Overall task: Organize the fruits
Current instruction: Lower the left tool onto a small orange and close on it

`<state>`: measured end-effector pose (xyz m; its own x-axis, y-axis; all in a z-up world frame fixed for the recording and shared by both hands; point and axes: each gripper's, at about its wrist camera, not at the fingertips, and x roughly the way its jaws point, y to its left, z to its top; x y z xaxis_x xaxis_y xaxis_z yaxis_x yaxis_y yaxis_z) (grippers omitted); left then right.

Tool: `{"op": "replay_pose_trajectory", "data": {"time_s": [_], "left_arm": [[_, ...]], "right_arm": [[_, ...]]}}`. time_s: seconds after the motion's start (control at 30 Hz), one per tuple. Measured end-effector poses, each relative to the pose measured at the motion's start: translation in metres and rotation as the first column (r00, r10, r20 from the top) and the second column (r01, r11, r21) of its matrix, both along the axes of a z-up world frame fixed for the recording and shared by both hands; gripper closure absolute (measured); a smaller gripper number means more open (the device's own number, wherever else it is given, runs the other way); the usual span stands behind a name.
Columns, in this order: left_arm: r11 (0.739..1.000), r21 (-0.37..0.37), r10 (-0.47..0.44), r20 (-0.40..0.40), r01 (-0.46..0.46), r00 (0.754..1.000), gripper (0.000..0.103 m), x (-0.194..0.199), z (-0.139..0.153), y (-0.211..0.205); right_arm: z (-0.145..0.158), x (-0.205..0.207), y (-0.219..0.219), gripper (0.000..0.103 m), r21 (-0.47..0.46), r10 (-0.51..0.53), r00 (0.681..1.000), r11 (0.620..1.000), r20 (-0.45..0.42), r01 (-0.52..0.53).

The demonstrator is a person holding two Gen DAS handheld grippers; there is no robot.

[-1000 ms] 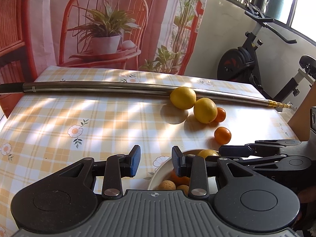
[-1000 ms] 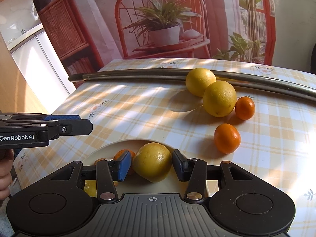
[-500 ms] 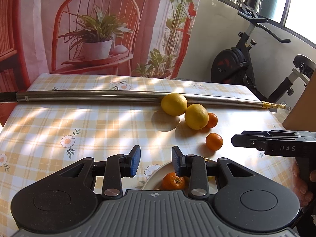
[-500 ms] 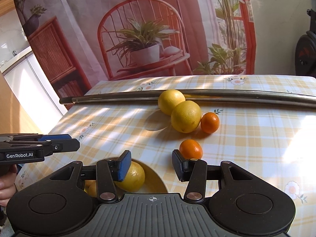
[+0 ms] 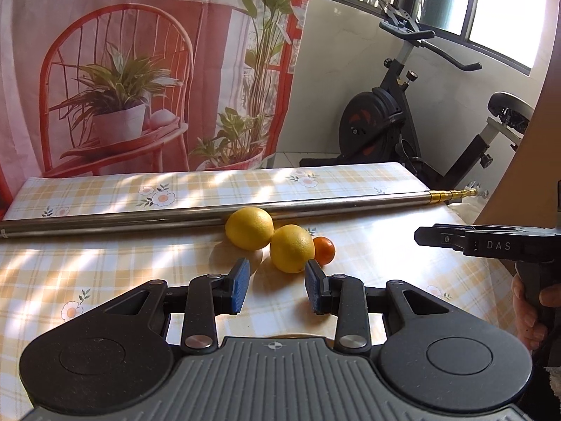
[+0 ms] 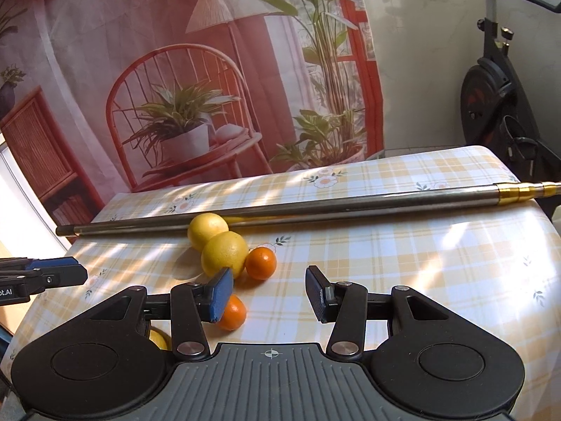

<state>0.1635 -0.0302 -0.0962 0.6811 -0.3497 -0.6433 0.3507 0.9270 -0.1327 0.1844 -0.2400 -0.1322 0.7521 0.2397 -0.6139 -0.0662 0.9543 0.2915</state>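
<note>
Two yellow lemons (image 5: pixel 249 228) (image 5: pixel 291 248) and a small orange (image 5: pixel 324 249) lie together on the checked tablecloth just in front of a metal pole. In the right wrist view the lemons (image 6: pixel 207 228) (image 6: pixel 224 253) and orange (image 6: pixel 261 263) show again, with a second small orange (image 6: pixel 232 312) closer, beside my right gripper's left finger. A sliver of yellow fruit (image 6: pixel 158 339) in the bowl shows below that finger. My left gripper (image 5: pixel 277 289) is open and empty, back from the fruits. My right gripper (image 6: pixel 269 296) is open and empty.
A long metal pole (image 5: pixel 140 218) with a brass tip lies across the far side of the table (image 5: pixel 105 266). A printed curtain hangs behind it. An exercise bike (image 5: pixel 403 122) stands beyond the table's right end.
My right gripper let go of the lemon into the bowl, then pulled back and up. Both grippers have risen and withdrawn, so the bowl has slid out of view beneath them.
</note>
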Motion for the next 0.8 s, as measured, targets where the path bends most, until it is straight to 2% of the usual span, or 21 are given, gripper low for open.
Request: {"op": "replay_pose_trajectory", "data": {"time_s": [0.13,0.3,0.4,0.57,0.8], "left_arm": [[1.0,0.009,-0.006,-0.032,0.007,0.999,0.067,0.01,-0.01,-0.01],[0.999,-0.016,-0.031,-0.099,0.029,0.995,0.067,0.022,-0.026,-0.016],[0.997,-0.014,-0.081,-0.108,0.08,0.991,0.067,0.028,-0.037,-0.025],[0.991,-0.051,-0.132,-0.194,0.124,0.972,0.067,0.049,-0.058,-0.038],[0.991,-0.032,-0.136,-0.259,0.133,0.956,0.065,0.071,-0.082,-0.06]], "right_arm": [[0.005,0.004,-0.011,0.059,-0.004,-0.022,1.0,1.0,0.021,0.022],[0.001,0.006,-0.017,0.059,0.002,-0.026,0.999,1.0,0.027,0.026],[-0.004,0.007,-0.019,0.059,0.01,-0.035,0.999,0.999,0.016,0.035],[-0.015,0.013,-0.023,0.059,0.051,-0.065,0.998,0.997,-0.007,0.065],[-0.019,0.018,-0.02,0.059,0.057,-0.071,0.997,0.996,-0.015,0.072]]}}
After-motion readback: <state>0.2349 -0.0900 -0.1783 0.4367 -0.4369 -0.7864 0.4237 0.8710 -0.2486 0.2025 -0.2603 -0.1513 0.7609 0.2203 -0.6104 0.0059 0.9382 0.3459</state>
